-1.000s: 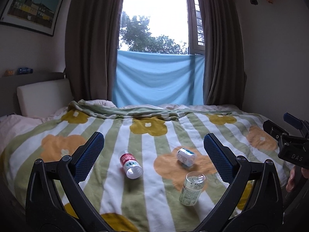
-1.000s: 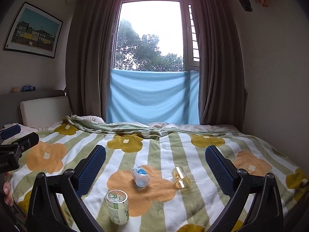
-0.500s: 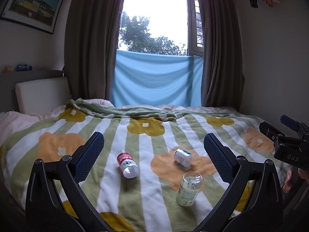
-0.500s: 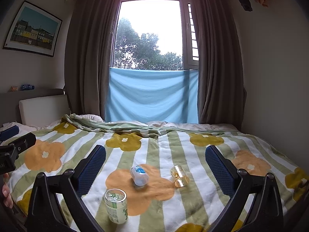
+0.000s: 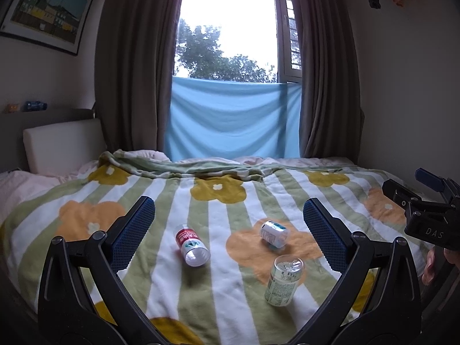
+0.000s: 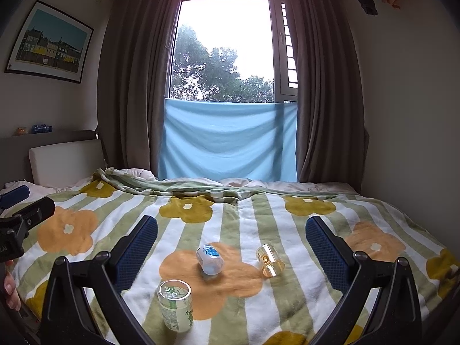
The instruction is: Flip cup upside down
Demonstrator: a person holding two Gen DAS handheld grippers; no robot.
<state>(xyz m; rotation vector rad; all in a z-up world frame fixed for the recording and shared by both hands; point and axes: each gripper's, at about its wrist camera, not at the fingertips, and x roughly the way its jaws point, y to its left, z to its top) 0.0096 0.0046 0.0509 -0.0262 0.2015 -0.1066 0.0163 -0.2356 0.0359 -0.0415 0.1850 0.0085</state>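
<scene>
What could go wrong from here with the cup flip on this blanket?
1. The green-print cup stands on a soft blanket; set down inverted, it may tip over.
2. The blue-label cup and amber cup lie on their sides nearby and could roll if the blanket dips.
3. Both grippers, left and right, are open and well back; a long approach may nudge the red-label cup.

A bed covered by a striped flower-print blanket [image 6: 244, 218] carries four small containers. In the right wrist view, a green-labelled cup [image 6: 174, 304] stands upright at seven o'clock of the orange flower patch. A blue-labelled bottle [image 6: 210, 258] lies on its side on that patch, and a clear amber cup [image 6: 269, 260] lies tipped at its three o'clock. In the left wrist view, a red-labelled bottle [image 5: 192, 245] lies at nine o'clock of the blue-labelled bottle, apart.
</scene>
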